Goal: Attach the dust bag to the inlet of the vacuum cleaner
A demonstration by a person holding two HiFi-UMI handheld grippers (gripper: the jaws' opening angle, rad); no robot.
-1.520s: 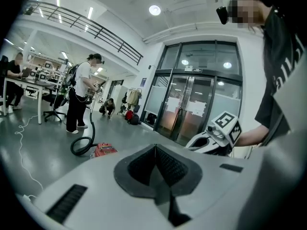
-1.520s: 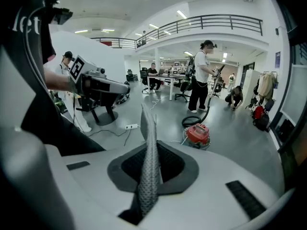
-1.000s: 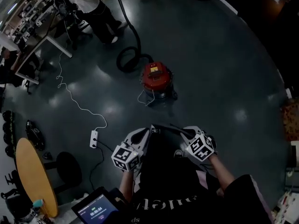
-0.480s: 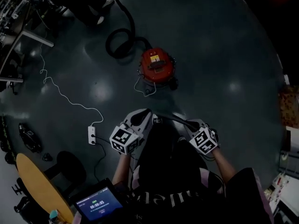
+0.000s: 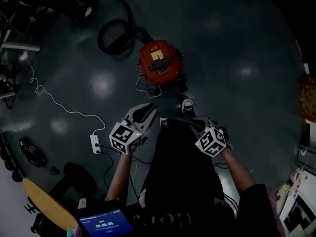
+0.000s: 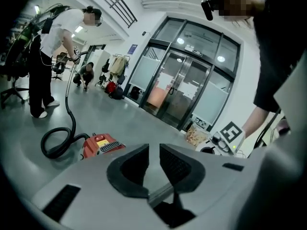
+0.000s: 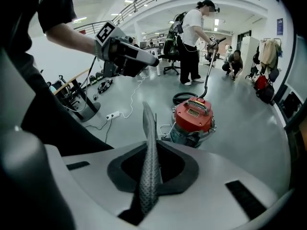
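The red vacuum cleaner point(image 5: 159, 63) stands on the dark floor just ahead of both grippers, its black hose point(image 5: 116, 31) curling off to the left. It also shows in both gripper views as the vacuum cleaner point(image 7: 193, 114) point(image 6: 100, 145). My right gripper point(image 7: 149, 150) is shut on a thin edge of the grey mesh dust bag point(image 7: 149, 128). In the head view a dark strip of the bag point(image 5: 175, 121) runs from the right gripper point(image 5: 193, 125) towards the left gripper point(image 5: 147, 111). The left gripper point(image 6: 153, 159) has just been opening. Its pads stand narrowly apart with nothing between them.
A white power strip point(image 5: 95, 143) and its cord lie on the floor to the left. Lower left are a round wooden table point(image 5: 44, 206) and a tablet point(image 5: 106, 226). Another person point(image 7: 192, 42) stands beyond the vacuum holding the hose wand. Glass doors point(image 6: 177, 95) are at the back.
Both grippers have dropped and moved forward with the bag. The vacuum cleaner now lies much closer to them, and the other person has slid out of the top of the head view.
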